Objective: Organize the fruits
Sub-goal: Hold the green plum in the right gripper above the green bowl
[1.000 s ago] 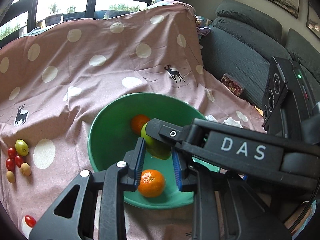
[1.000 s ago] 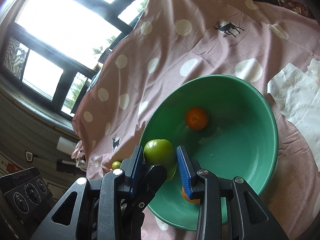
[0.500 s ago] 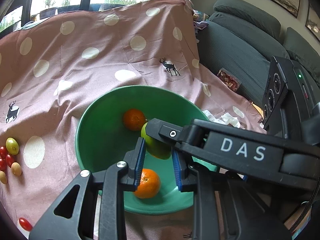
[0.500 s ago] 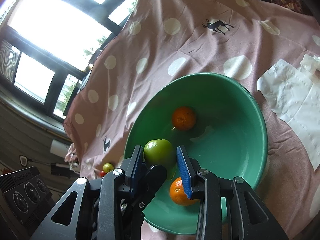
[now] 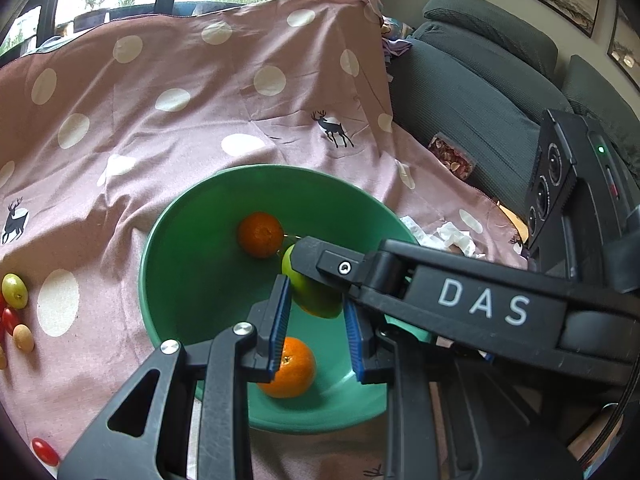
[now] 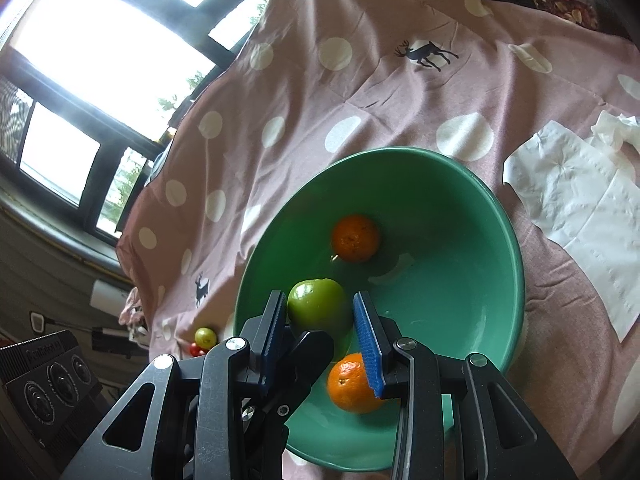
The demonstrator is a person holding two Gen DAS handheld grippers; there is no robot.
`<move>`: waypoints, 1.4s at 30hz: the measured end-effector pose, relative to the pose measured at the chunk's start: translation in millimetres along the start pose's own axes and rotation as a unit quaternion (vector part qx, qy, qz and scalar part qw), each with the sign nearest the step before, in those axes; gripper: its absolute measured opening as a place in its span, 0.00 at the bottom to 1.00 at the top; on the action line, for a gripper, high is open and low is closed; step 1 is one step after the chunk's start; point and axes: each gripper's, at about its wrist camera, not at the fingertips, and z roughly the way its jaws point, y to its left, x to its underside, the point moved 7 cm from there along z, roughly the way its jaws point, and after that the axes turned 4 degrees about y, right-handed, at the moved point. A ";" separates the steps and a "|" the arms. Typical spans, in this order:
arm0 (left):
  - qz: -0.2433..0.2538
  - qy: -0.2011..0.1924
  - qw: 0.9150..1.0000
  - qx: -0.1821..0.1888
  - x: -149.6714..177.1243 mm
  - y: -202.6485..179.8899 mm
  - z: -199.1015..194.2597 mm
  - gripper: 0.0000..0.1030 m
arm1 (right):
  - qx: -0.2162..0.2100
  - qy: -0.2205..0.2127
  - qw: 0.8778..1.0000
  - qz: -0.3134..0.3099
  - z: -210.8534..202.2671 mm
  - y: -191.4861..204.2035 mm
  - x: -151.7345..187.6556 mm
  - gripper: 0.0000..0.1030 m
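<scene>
Over the wide green plastic bowl (image 6: 480, 208) on the pink polka-dot cloth (image 5: 160, 128) that drapes the surface, the right claw (image 6: 320, 320) holds a round green apple (image 6: 316, 304) pinched between its blue pads. The apple hangs inside the bowl's rim, above the near-left part of the basin and clear of the bottom as far as the views show. Two small round orange mandarins already lie in the bowl: one mandarin (image 6: 355, 238) towards the far side, the other mandarin (image 6: 350, 382) by the near wall, just below and to the right of the held apple.

The left claw (image 5: 316, 320) points into the same bowl from the other side with its jaws drawn in and nothing between them; the apple and the near mandarin only show through its gap. The right claw's finger crosses in front of it, so the two tools sit close together.

What the coming move seems to turn on is that the apple is already directly above free bowl floor, between the two mandarins, so a short drop straight down and a release should place it. Being round, it may roll against the near mandarin. Small red and yellow-green cherry tomatoes (image 5: 14, 308) wait on the cloth well left of the bowl, nearer the left hand.
</scene>
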 end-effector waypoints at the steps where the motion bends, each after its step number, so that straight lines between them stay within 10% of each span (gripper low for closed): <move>1: -0.001 0.000 1.000 0.001 0.0 0.1 0.2 0.24 | 0.001 0.000 1.000 0.000 0.1 0.1 -0.2 0.38; 42: -0.029 0.020 0.999 0.003 10.5 16.2 11.9 0.23 | 0.055 0.016 0.998 -0.028 17.7 5.4 4.5 0.38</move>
